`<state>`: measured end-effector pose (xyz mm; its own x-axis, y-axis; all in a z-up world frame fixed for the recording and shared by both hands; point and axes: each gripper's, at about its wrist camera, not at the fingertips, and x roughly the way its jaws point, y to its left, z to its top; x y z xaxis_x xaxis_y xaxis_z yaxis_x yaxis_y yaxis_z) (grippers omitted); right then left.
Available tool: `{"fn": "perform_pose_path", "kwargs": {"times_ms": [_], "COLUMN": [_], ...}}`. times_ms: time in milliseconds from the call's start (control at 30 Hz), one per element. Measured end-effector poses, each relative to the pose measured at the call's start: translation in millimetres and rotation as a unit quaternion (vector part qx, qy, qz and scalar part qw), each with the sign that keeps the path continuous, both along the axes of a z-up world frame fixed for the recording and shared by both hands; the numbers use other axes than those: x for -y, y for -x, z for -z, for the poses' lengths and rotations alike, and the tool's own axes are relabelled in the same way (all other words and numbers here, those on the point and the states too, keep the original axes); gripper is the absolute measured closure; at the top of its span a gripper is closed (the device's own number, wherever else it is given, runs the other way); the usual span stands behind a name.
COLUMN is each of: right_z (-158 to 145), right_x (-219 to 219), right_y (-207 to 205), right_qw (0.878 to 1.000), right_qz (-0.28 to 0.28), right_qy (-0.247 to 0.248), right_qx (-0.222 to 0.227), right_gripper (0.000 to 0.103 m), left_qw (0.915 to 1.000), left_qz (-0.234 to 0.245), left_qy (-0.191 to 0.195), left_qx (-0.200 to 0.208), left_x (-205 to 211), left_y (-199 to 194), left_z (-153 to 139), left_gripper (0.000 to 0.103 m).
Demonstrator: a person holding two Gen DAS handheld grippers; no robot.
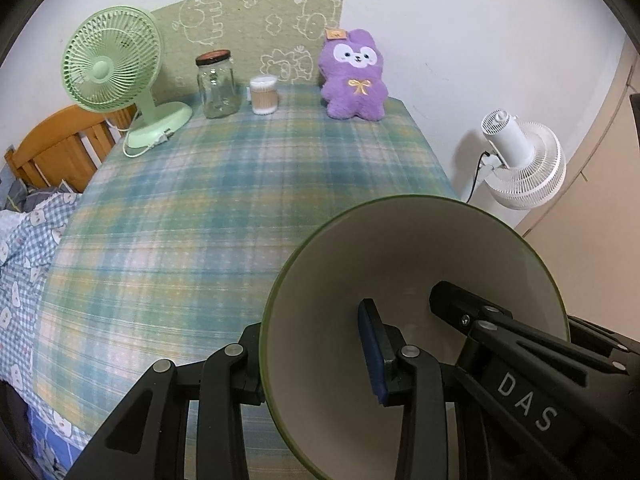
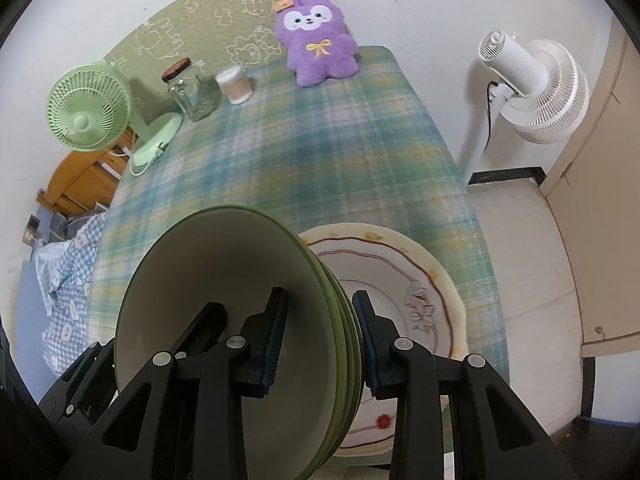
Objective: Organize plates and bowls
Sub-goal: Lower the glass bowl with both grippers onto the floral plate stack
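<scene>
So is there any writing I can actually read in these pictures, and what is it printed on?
"DAS": white letters on the black arm of a hand-held gripper, seen in the left wrist view.
Orange tag on the purple plush toy: too small to read.
The green mat on the wall shows only drawn animals, no words.

A home bedroom is shown: a wooden bed frame with checked bedding is seen beside a table covered in plaid cloth, where a purple plush toy and green desk fan are kept.
</scene>
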<state>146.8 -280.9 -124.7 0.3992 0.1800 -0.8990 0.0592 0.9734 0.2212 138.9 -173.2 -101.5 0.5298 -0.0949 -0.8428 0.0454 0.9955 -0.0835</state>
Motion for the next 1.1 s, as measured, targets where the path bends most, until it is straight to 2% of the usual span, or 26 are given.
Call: {"fn": "perform_pose_path", "kwargs": {"times_ms": [600,1100], "right_z": [34.2,42.3], "right_x": [32.9,43.2], "right_y": [-11.1,-12.8], "right_qw": [0.999,0.999], "right_qz": [0.005,0.013], "right_qy": [0.004,-0.004], "right_qx": [-0.038,-0.042], "right_gripper": [0.066,0.064], "left_qw": [0.9993,0.9993], "left_qz": [0.001,0.015], "left_qy": [-0.001,-0.021], "left_qx": [-0.036,-0.027], "left_x": [34.0,47.3], "left_y": [-12.5,-14.1], "left_z": [31.7,33.1], "left_gripper": [0.069,0.069]}}
